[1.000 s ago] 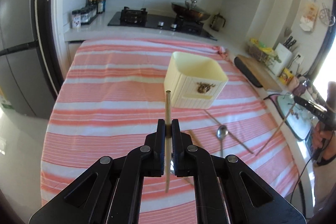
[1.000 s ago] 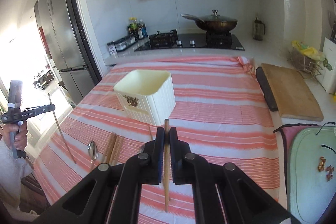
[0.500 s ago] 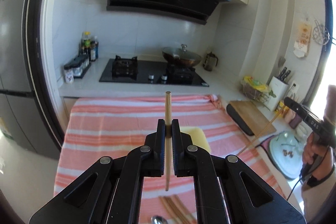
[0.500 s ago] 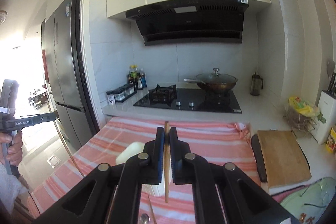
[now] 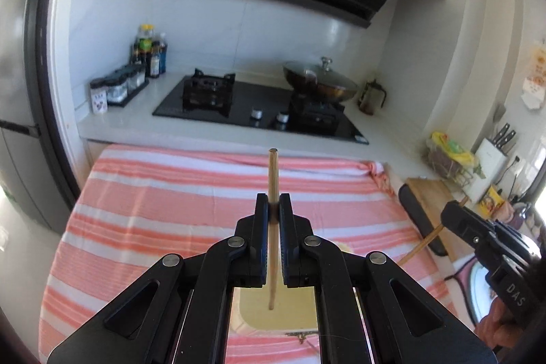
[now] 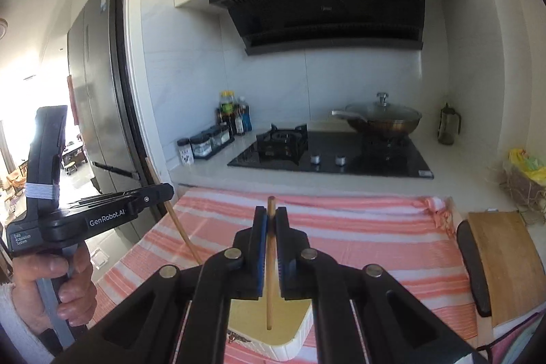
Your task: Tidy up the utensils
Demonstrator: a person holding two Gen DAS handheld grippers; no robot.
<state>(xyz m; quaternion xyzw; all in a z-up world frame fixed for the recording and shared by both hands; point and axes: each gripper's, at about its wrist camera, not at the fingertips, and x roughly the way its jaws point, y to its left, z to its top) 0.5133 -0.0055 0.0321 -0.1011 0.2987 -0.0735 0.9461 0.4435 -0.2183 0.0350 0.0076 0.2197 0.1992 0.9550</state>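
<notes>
Two chopsticks hang over a cream holder (image 6: 273, 335) on a kitchen surface (image 5: 163, 220) covered in pink-striped cloth. The left gripper (image 5: 273, 210) is clamped on one chopstick (image 5: 273, 179), and the right gripper (image 6: 271, 220) is clamped on the other chopstick (image 6: 270, 282); each stick is pinched near its upper end, its long axis running close to upright, with the lower tip pointing down toward the holder's open mouth.

In both wrist views the holder sits directly below and just ahead of the jaws, partly hidden by the gripper bodies, and each tip shows against its pale interior. Whether either tip has passed below the rim cannot be told. Seen from the right wrist, the left gripper's stick slants down toward the holder from the left side; seen from the left wrist, the right gripper comes in from the right edge. Neither hand looks clearly nearer.

The coming move appears to turn on keeping each tip inside the rim while lowering, then letting go. A stove and a lidded pan stand behind, well apart.
</notes>
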